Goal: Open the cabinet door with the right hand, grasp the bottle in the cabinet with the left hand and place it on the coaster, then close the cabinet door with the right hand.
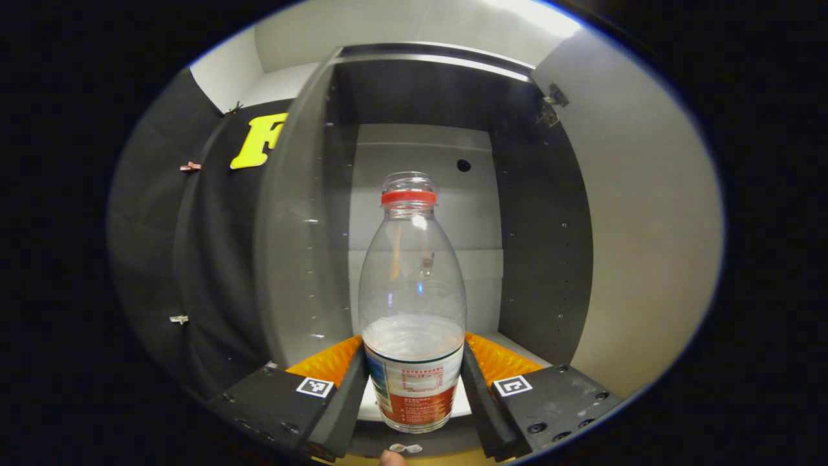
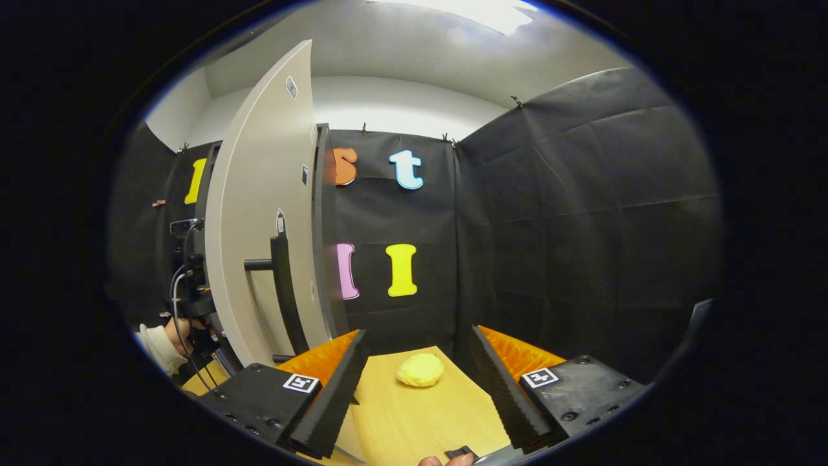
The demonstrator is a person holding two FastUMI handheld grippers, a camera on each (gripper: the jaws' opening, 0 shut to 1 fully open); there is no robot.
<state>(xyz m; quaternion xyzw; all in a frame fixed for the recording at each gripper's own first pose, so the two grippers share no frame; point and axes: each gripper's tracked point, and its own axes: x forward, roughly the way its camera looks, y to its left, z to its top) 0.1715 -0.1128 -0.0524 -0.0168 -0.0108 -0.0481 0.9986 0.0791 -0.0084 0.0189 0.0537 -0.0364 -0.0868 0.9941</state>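
A clear plastic bottle with a red neck ring, no cap and a red-and-white label stands upright at the front of the open cabinet. My left gripper is shut on its lower part, one finger pressing on each side of the label. In the right gripper view the cabinet door stands swung open, with its dark bar handle facing me. My right gripper is open over the wooden table, to the right of the door, holding nothing. A yellow round coaster lies on the table just beyond its fingertips.
The open door stands along the right side in the left gripper view. Left of the door in the right gripper view, a hand and sleeve hold the other gripper, with cables. Black cloth walls close in the booth.
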